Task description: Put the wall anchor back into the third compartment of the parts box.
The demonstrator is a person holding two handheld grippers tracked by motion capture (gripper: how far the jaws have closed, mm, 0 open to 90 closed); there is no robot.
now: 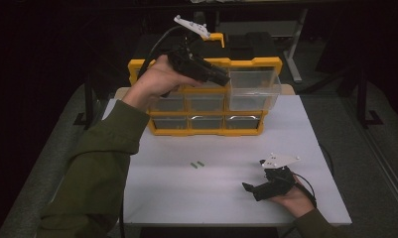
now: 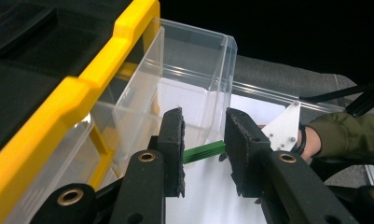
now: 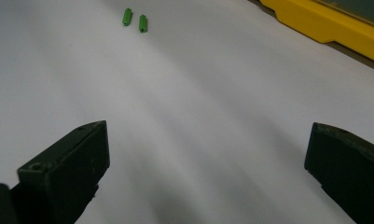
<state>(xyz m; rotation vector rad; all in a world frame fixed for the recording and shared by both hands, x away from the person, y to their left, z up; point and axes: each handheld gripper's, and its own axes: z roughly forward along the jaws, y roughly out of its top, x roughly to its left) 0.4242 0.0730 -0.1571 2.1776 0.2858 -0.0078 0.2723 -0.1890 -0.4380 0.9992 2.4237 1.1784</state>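
Note:
My left gripper (image 1: 225, 78) is raised beside the yellow organizer (image 1: 206, 132), its jaws over a clear drawer (image 1: 253, 89) that is pulled out at the top right. In the left gripper view the gripper (image 2: 204, 140) is shut on a small green ribbed piece (image 2: 203, 151), which lies crosswise between the pads above the drawer's (image 2: 194, 88) open mouth. Two more green pieces (image 1: 197, 164) lie side by side on the white table; the right gripper view shows them far off (image 3: 134, 20). My right gripper (image 1: 249, 188) rests low at the front right, open (image 3: 208, 154), with nothing between its jaws.
The organizer has rows of small clear drawers (image 1: 206, 122) in its front and a black top (image 2: 31, 56). The white table (image 1: 226, 198) ends close behind the organizer. The person's green sleeve (image 1: 102, 163) crosses the table's left edge.

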